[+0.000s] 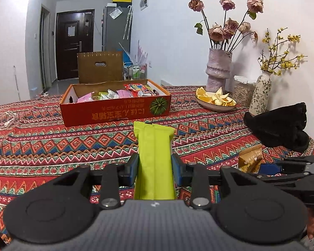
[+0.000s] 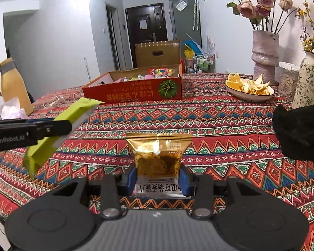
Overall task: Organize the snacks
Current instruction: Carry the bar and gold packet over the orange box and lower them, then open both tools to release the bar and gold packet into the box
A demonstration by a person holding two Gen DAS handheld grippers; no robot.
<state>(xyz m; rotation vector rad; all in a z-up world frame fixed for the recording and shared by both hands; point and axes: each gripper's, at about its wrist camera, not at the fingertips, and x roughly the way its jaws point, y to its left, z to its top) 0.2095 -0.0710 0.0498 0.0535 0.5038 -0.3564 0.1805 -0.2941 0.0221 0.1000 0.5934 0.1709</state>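
Note:
My left gripper [image 1: 155, 167] is shut on a long lime-green snack packet [image 1: 155, 146], which sticks forward above the patterned tablecloth. My right gripper [image 2: 158, 177] is shut on a gold snack packet [image 2: 159, 154] with brown crisps showing through it. An orange cardboard box [image 1: 115, 110] holding several snack packets stands further ahead on the table. From the right wrist view the left gripper [image 2: 52, 128] comes in at the left with the green packet [image 2: 73, 115] held aslant, and the box [image 2: 134, 92] lies beyond. In the left wrist view the gold packet [image 1: 251, 159] and right gripper [image 1: 272, 167] show at the right.
A bowl of orange peel [image 1: 215, 101], a pink vase of roses [image 1: 218, 69], a flowered vase [image 1: 260, 94] and a black cloth item [image 1: 282, 125] sit at the right. A yellow thermos [image 2: 12, 85] and tissue stand at the left edge. A white cable [image 1: 4, 119] lies far left.

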